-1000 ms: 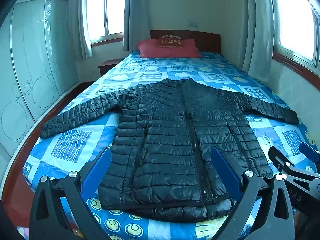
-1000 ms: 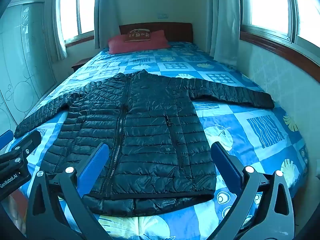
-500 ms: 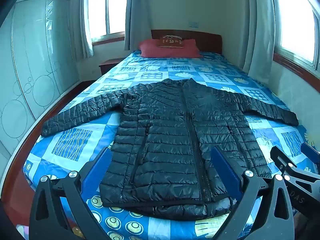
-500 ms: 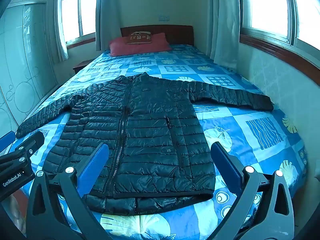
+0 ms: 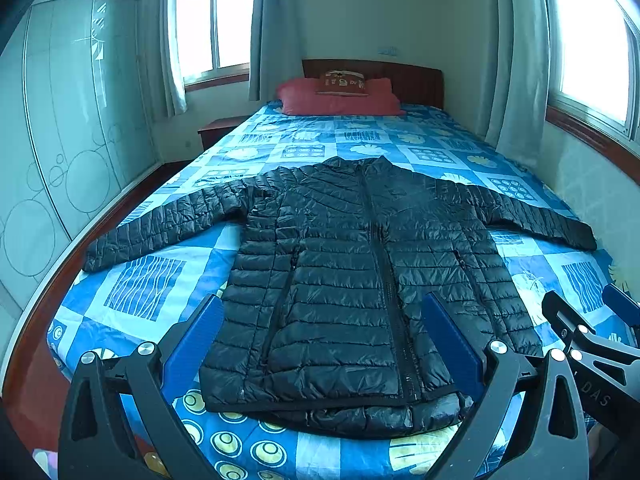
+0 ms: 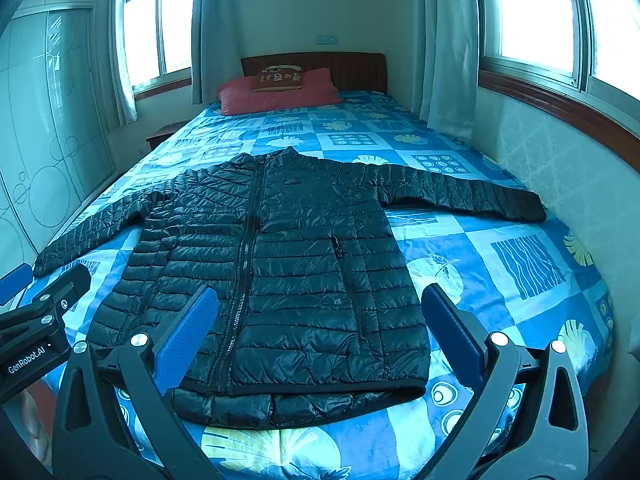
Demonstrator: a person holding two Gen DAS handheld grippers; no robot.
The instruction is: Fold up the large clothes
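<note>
A black quilted puffer jacket (image 5: 352, 280) (image 6: 280, 264) lies flat and zipped on the blue patterned bed (image 5: 136, 288) (image 6: 520, 264), both sleeves spread out sideways, hem toward me. My left gripper (image 5: 324, 340) hovers open above the hem, nothing between its blue pads. My right gripper (image 6: 316, 328) is open too, above the hem's right half. Each gripper shows at the edge of the other's view: the right one (image 5: 592, 332) and the left one (image 6: 36, 300).
A red pillow (image 5: 340, 98) with a small cushion rests at the wooden headboard (image 6: 352, 68). A frosted wardrobe (image 5: 60, 152) lines the left side, a wall with windows (image 6: 540, 12) the right. A bedside cabinet (image 5: 218, 130) stands at the far left.
Both grippers have drawn back and risen slightly, so the jacket sits lower and smaller in each view. The jacket itself has not moved.
</note>
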